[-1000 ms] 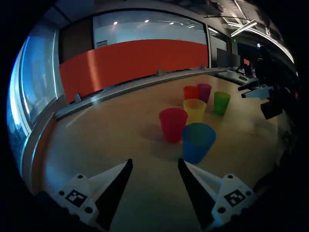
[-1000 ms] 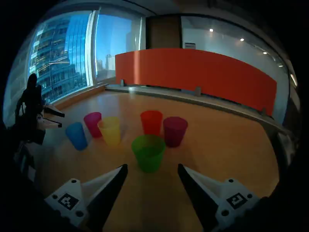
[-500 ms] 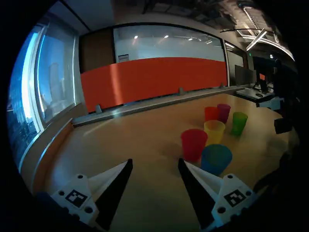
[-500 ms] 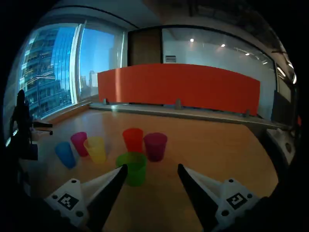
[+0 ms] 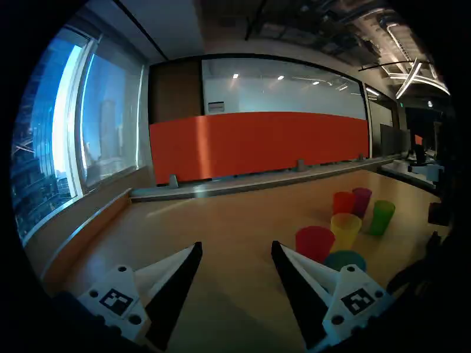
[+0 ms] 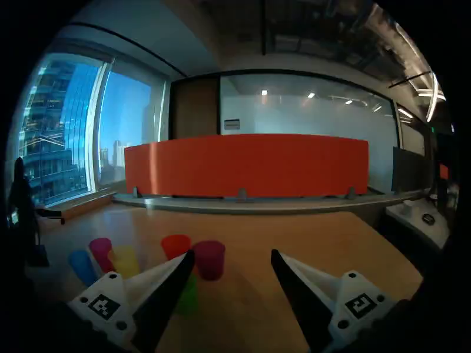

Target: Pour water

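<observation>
Several coloured plastic cups stand in a cluster on a wooden table (image 5: 235,217). In the left gripper view the red cup (image 5: 314,242), yellow cup (image 5: 345,226), orange cup (image 5: 342,202), purple cup (image 5: 361,200) and green cup (image 5: 382,216) sit to the right. The blue cup (image 5: 344,259) is half hidden behind the right finger. My left gripper (image 5: 235,244) is open, holding nothing, and points left of the cups. My right gripper (image 6: 231,252) is open too. The purple cup (image 6: 209,259) and orange cup (image 6: 175,246) stand by its left fingertip, and the green cup (image 6: 189,294) is partly behind that finger.
An orange partition (image 6: 247,165) and a metal rail run along the table's far edge, with large windows (image 5: 88,141) to the left. Yellow (image 6: 125,260), magenta (image 6: 100,252) and blue (image 6: 81,266) cups stand farther left in the right gripper view. A side desk (image 6: 421,220) stands at the right.
Both gripper views have tilted upward and drawn back. The cups have slid lower in each view and partly behind the fingers. Both grippers stayed open.
</observation>
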The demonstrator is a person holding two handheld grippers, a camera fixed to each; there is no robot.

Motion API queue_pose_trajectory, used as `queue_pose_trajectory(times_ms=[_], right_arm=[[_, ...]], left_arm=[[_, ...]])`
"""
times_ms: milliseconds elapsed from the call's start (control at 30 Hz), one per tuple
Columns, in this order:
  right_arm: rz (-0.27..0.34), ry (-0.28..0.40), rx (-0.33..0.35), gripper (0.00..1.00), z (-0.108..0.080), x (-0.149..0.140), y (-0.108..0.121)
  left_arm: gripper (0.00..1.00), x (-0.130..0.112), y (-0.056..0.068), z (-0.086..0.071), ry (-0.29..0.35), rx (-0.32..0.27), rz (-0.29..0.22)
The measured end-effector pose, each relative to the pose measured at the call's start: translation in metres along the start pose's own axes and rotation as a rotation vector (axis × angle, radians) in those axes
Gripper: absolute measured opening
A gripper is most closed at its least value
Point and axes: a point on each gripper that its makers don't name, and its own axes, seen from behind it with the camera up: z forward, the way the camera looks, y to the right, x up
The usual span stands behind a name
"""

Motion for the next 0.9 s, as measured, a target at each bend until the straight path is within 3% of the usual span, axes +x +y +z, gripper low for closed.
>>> queue_pose_trajectory(times_ms=[200,500,700,900], right_arm=[[0.008,0.126,-0.05,1.0,-0.004,0.032,0.01],[0.022,0.223,-0.14,1.0,-0.011,0.058,0.029],[0.051,0.245,-0.179,1.0,-0.014,0.063,0.035],[0.035,0.24,-0.207,0.99,-0.012,0.057,0.037]], left_arm=[[0.87,0.024,-0.007,-0.002,0.084,0.057,-0.013],[0.87,0.055,-0.011,-0.008,0.181,0.103,-0.044],[0.87,0.064,-0.011,-0.007,0.206,0.116,-0.063],[0.87,0.063,-0.007,-0.003,0.213,0.111,-0.088]])
